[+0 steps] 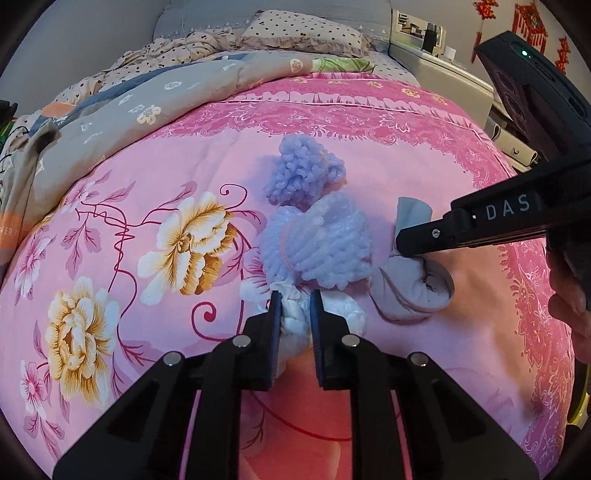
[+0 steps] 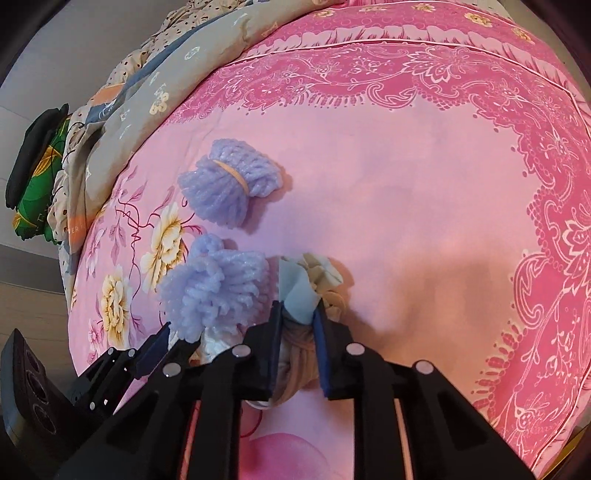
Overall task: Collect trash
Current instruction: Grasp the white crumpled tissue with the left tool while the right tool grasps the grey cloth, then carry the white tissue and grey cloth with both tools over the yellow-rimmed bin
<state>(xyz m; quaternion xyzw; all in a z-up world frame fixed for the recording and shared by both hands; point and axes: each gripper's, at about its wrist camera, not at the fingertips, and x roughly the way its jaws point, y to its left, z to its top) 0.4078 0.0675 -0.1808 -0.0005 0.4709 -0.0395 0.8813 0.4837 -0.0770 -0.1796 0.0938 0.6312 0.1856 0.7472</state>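
Observation:
On a pink flowered quilt (image 1: 184,155) lie two lilac foam-net bundles, a far one (image 1: 303,173) (image 2: 231,188) and a near one (image 1: 321,243) (image 2: 218,288). My left gripper (image 1: 295,299) is shut on a crumpled white tissue wad (image 1: 295,317) just in front of the near bundle. My right gripper (image 2: 298,308) (image 1: 400,240) is shut on a knotted grey-beige cloth wad (image 2: 299,291) (image 1: 410,288) to the right of the bundle. The left gripper shows at the lower left of the right wrist view (image 2: 173,338).
A grey patterned blanket (image 1: 155,99) and dotted pillows (image 1: 303,31) lie at the bed's far end. A white cabinet (image 1: 443,70) stands at the far right. A green and black item (image 2: 37,173) lies off the bed's left edge. Pink quilt stretches right (image 2: 424,203).

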